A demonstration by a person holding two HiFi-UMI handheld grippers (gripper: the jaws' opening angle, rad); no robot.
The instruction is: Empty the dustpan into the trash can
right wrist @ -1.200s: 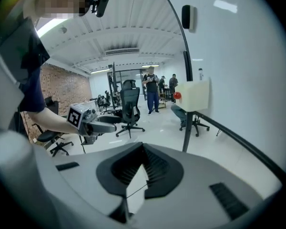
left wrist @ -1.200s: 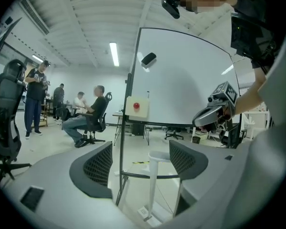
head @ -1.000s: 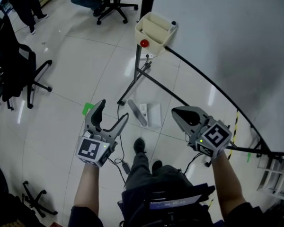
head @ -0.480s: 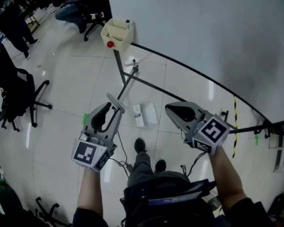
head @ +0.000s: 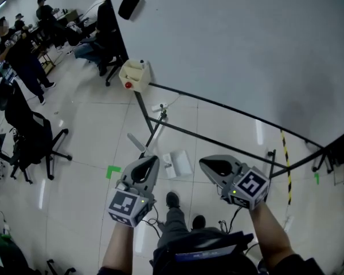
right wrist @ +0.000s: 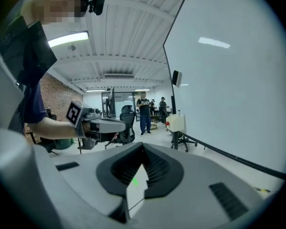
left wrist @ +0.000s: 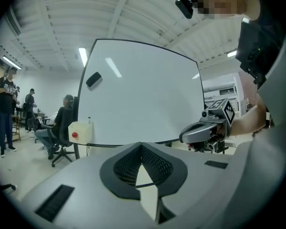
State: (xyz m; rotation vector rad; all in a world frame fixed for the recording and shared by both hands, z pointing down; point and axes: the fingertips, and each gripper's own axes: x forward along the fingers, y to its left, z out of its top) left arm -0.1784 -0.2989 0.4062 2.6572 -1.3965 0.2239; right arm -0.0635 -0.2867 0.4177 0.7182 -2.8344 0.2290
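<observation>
My left hand-held gripper (head: 153,161) has just closed empty and the right hand-held gripper (head: 204,163) is shut empty too, so I think next I must reopen one and reach down to what looks like the dustpan (head: 180,164).

One whiteboard (head: 235,44) stands on a black frame. At its lower left corner hangs one cream box (head: 134,74) bearing one red button (head: 128,85), and near its top left sits one black pad (head: 129,5). Left of the whiteboard three people can be counted: a standing person in black (head: 20,53), a second standing person (head: 44,10) and one seated person (head: 100,24). Two office chairs are there too: the empty chair (head: 28,136) and the occupied chair (left wrist: 60,152). In front of the whiteboard are two grippers, the left gripper (head: 153,160) and the right gripper (head: 204,164), and one green tape mark (head: 113,171).
</observation>
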